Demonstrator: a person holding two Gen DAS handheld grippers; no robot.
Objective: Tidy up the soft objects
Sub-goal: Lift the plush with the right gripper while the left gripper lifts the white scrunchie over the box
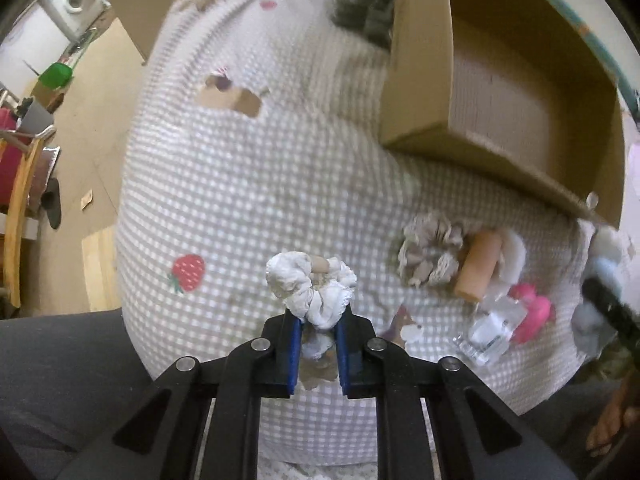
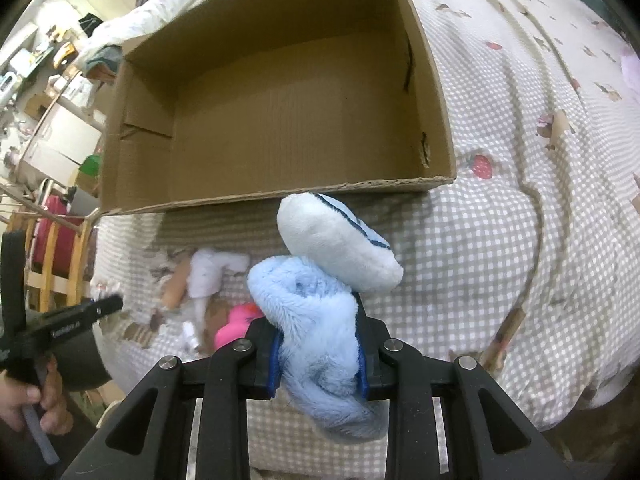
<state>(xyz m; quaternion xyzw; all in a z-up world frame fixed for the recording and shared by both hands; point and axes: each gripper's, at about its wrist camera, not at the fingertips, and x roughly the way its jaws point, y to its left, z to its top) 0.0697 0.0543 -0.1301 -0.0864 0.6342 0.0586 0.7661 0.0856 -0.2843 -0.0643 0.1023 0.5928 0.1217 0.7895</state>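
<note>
My left gripper (image 1: pixel 317 330) is shut on a white scrunchie (image 1: pixel 310 286), which lies on the checked bedspread (image 1: pixel 248 184); its blue pads pinch the near edge. My right gripper (image 2: pixel 319 354) is shut on a light-blue and white plush toy (image 2: pixel 320 308) held above the bedspread (image 2: pixel 500 240), just in front of the empty cardboard box (image 2: pixel 276 120). Right of the scrunchie lie a beige scrunchie (image 1: pixel 430 252), an orange cylinder (image 1: pixel 478 266), a white fluffy item (image 1: pixel 514 260), a pink toy (image 1: pixel 534 312) and a clear plastic packet (image 1: pixel 490 332).
The open cardboard box (image 1: pixel 500 92) stands at the back right of the bed. A dark grey fuzzy item (image 1: pixel 366 4) lies beyond it. The bed's left edge drops to a wooden floor (image 1: pixel 80 128) with a wooden chair (image 1: pixel 20 208). A hand (image 2: pixel 28 396) holds the left tool.
</note>
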